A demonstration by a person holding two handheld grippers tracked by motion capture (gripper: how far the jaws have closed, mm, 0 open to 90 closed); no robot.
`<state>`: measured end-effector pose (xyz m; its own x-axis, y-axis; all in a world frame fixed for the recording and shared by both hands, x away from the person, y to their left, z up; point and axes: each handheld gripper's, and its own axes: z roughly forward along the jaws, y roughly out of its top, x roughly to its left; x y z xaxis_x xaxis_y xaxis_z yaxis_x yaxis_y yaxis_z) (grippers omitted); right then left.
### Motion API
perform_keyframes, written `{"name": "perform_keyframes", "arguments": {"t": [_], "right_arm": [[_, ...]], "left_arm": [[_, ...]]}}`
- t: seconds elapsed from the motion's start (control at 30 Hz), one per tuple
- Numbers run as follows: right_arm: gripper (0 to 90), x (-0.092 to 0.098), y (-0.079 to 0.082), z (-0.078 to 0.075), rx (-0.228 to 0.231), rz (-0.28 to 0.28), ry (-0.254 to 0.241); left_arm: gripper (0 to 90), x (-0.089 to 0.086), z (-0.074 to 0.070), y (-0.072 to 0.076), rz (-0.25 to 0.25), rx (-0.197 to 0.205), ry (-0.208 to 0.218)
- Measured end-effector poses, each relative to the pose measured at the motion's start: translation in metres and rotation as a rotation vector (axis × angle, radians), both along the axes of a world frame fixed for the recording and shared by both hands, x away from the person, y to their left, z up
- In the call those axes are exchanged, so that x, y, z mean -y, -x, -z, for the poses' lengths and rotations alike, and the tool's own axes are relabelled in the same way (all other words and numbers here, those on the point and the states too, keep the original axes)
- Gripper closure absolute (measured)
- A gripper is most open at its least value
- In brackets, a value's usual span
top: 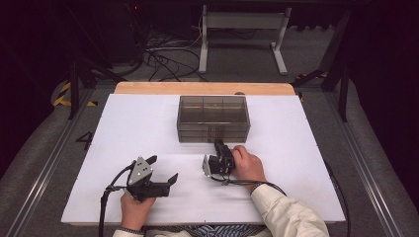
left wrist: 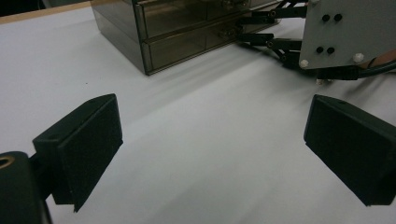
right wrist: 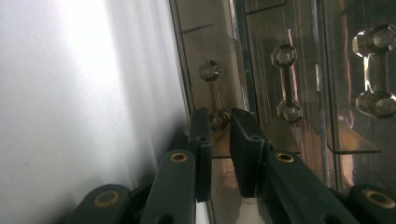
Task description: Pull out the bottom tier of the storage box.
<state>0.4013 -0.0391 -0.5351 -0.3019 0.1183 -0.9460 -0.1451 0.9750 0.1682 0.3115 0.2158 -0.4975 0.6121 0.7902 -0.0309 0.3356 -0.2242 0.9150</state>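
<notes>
While the person's left hand [top: 132, 210] rests low on the white table [top: 123, 128], the left gripper [top: 165, 170] lies there with its jaws spread wide and nothing between them. Its own view shows the two black pads [left wrist: 86, 144] far apart over bare white surface, well short of the box. Farther right, near the middle of the table, stands the smoky transparent drawer box [top: 213, 118], its front toward the person, with stacked drawers visible in the left gripper view [left wrist: 177, 32]. The right gripper [top: 217, 144] reaches up to that front face, held by the right hand [top: 245, 165] just behind it. In the right gripper view the camera is rolled on its side; the right gripper's jaws [right wrist: 220, 122] stand narrowly apart, pinching the end of the clear drawer handle [right wrist: 214, 93] of the lowest drawer, next to the table surface. Two more handles [right wrist: 286, 84] sit on the drawers beyond.
</notes>
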Motion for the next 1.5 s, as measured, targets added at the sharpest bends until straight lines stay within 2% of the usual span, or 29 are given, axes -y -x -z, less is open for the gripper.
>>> {"name": "perform_keyframes", "arguments": {"t": [0.1, 0.27, 0.4, 0.9, 0.97, 1.03, 1.1, 1.17, 1.2, 1.27, 1.5], "right_arm": [[79.5, 0.0, 0.0, -0.002, 0.015, -0.003, 0.006], [79.6, 0.0, 0.001, -0.002, 0.01, -0.002, -0.003], [79.6, 0.0, 0.002, -0.002, 0.023, 0.002, 0.0], [79.2, 0.0, 0.01, -0.002, 0.01, -0.004, 0.015], [82.0, 0.0, 0.013, -0.002, -0.001, -0.014, 0.014], [78.0, -0.001, 0.015, -0.002, 0.007, -0.021, 0.016], [74.2, -0.001, 0.015, -0.001, -0.009, -0.022, 0.017], [70.6, 0.0, 0.014, -0.003, -0.026, -0.02, -0.009], [70.2, 0.0, 0.015, -0.005, -0.045, -0.018, -0.02], [70.2, 0.001, 0.015, -0.006, -0.05, -0.019, -0.028], [68.4, 0.008, 0.014, -0.027, -0.189, -0.039, -0.123]], "left_arm": [[5.2, 0.0, 0.0, 0.0, 0.0, 0.001, -0.002], [5.2, -0.001, 0.0, 0.0, 0.0, -0.001, 0.002], [5.2, -0.001, 0.0, 0.0, 0.002, 0.0, 0.0], [5.2, -0.001, 0.0, 0.0, 0.002, -0.005, 0.004], [5.2, -0.001, 0.0, 0.0, 0.003, -0.005, 0.004], [5.2, -0.001, 0.0, 0.0, 0.003, -0.005, 0.003], [5.2, -0.001, 0.0, 0.0, 0.003, -0.005, 0.003], [5.2, -0.001, 0.0, 0.0, 0.003, -0.005, 0.003], [5.2, -0.001, 0.0, 0.0, 0.003, -0.006, 0.004], [5.2, -0.001, 0.0, 0.0, 0.003, -0.006, 0.002], [5.2, -0.001, 0.0, 0.0, 0.003, -0.006, 0.007]]}}
